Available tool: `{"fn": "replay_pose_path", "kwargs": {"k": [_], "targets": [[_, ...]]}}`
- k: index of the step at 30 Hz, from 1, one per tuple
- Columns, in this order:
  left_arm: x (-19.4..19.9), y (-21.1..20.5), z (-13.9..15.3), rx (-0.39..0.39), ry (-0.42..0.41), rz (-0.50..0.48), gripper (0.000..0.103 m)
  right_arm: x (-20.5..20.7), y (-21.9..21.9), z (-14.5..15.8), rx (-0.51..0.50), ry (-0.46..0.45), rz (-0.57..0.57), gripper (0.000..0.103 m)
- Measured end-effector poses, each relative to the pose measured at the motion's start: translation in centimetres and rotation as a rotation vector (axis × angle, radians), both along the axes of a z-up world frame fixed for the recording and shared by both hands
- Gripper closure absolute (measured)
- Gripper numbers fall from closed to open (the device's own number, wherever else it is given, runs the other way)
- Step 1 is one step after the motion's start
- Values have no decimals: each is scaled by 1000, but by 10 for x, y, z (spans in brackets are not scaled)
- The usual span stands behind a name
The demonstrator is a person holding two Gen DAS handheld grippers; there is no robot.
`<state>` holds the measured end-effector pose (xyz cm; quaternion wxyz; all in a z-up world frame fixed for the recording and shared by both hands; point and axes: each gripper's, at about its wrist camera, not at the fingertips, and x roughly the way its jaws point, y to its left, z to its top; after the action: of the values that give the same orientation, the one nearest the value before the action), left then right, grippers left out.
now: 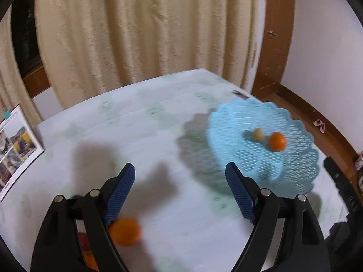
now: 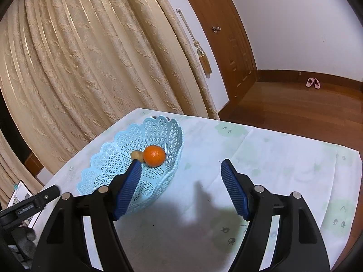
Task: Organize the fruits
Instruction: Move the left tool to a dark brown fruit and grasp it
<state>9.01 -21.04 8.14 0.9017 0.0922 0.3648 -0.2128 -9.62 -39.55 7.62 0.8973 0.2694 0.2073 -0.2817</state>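
A light blue lattice basket [image 1: 292, 165] stands on the table at the right in the left wrist view and holds an orange [image 1: 276, 141] and a small beige fruit [image 1: 258, 134]. My left gripper [image 1: 180, 173] is open and empty above the table. A loose orange [image 1: 126, 231] lies by its left finger, with red and orange fruit [image 1: 87, 251] partly hidden behind the finger arm. In the right wrist view the basket [image 2: 109, 165] sits at the left with the orange [image 2: 154, 155] and beige fruit [image 2: 137, 155] in it. My right gripper [image 2: 179, 172] is open and empty beside the basket.
The table has a white cloth with pale green prints [image 2: 283, 170]. A photo booklet [image 1: 15, 149] lies at the table's left edge. Cream curtains [image 1: 140, 29] hang behind the table. A wooden door [image 2: 217, 36] and floor with pink slippers [image 2: 313, 83] lie to the right.
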Motion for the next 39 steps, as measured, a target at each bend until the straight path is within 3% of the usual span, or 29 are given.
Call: {"fn": "replay_pose_path", "kwargs": {"k": [9,15,21,28,36,39], "targets": [[15,88,-1,20,20,129,21,3,3,-2,-20,30,-7,29],[26,131,-14,-2,80,204,22,8,9,-2,-61,61,-10,29],[36,145,-33,-17,140,242,23,13,16,0,-105,82,-15,29],[52,150,-54,-26,217,266,44,14,16,-2,-106,96,-26,29],[58,148,-68,-28,251,245,46,12,16,-2,-112,103,-28,29],[59,151,-68,-40,257,241,57,12,17,-2,-115,106,-29,29]]}}
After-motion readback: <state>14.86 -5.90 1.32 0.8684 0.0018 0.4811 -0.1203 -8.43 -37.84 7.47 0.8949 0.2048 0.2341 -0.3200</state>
